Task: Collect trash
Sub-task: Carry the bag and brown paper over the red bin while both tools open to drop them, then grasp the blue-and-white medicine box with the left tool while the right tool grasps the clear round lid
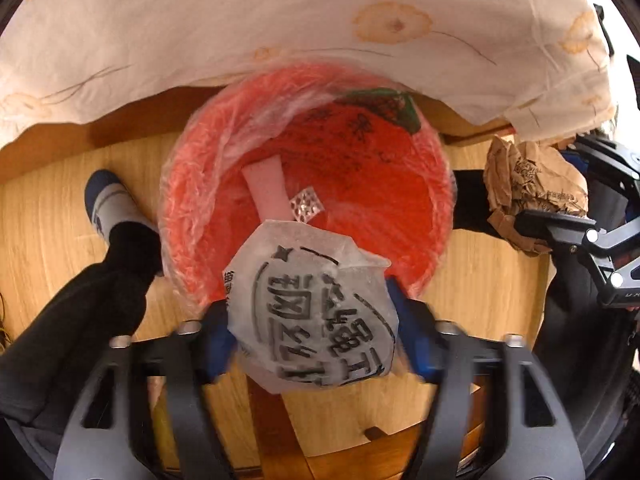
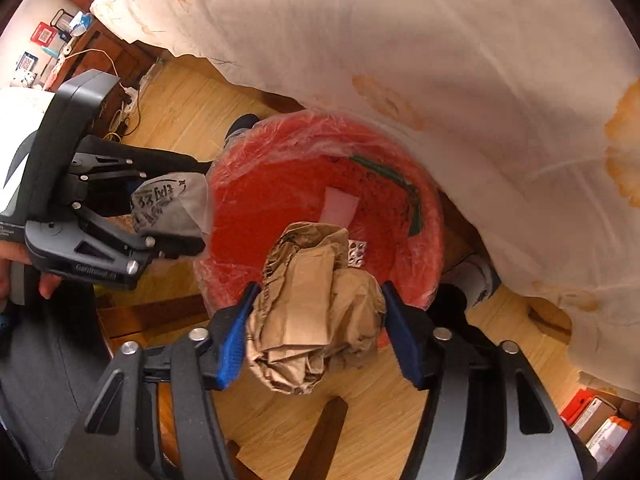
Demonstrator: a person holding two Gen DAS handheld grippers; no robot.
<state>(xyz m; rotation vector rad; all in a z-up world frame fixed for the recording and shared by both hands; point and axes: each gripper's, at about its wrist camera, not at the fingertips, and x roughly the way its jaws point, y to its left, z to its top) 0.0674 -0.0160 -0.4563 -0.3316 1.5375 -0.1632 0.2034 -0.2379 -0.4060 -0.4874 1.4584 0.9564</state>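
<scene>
Centre of both frames: red bin (image 1: 304,152) lined with clear plastic, holding a pink strip (image 1: 267,192) and blister pack (image 1: 306,209). Low centre, left gripper (image 1: 316,344) clamped on a printed white wrapper (image 1: 316,320) at the bin's near rim. Right gripper (image 2: 320,336) — pinching crumpled brown paper (image 2: 316,312) just above the rim. Floral sheet (image 2: 400,40) overhanging behind.
</scene>
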